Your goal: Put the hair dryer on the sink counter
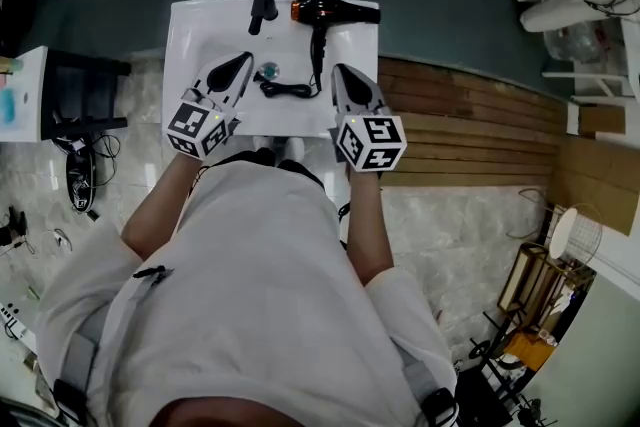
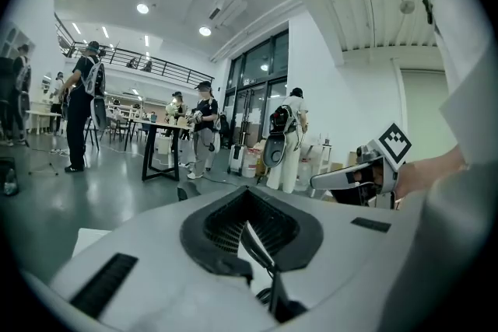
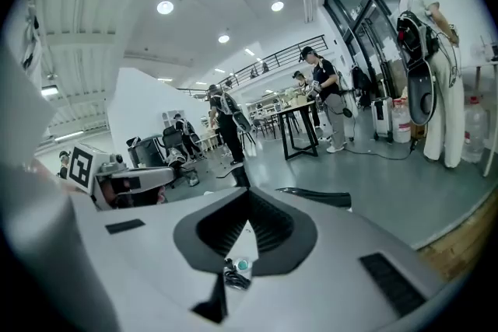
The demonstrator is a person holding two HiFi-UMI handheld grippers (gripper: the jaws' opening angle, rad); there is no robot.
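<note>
The black hair dryer [image 1: 335,12] with an orange rear end lies on the white sink counter [image 1: 200,25] at the back right, its handle pointing toward the basin. Its black cord [image 1: 288,90] is coiled in the basin beside the drain [image 1: 269,71]. My left gripper [image 1: 243,63] hovers over the basin's left side, shut and empty. My right gripper [image 1: 342,73] is over the basin's right side, just in front of the dryer handle, also shut with nothing in it. In the right gripper view the jaws [image 3: 247,225] meet, with the cord [image 3: 233,276] showing below them.
A black faucet [image 1: 262,5] stands at the back middle of the sink. A wooden plank platform [image 1: 470,115] lies to the right, a black stand [image 1: 85,95] and a white table [image 1: 20,95] to the left. Several people stand in the hall behind.
</note>
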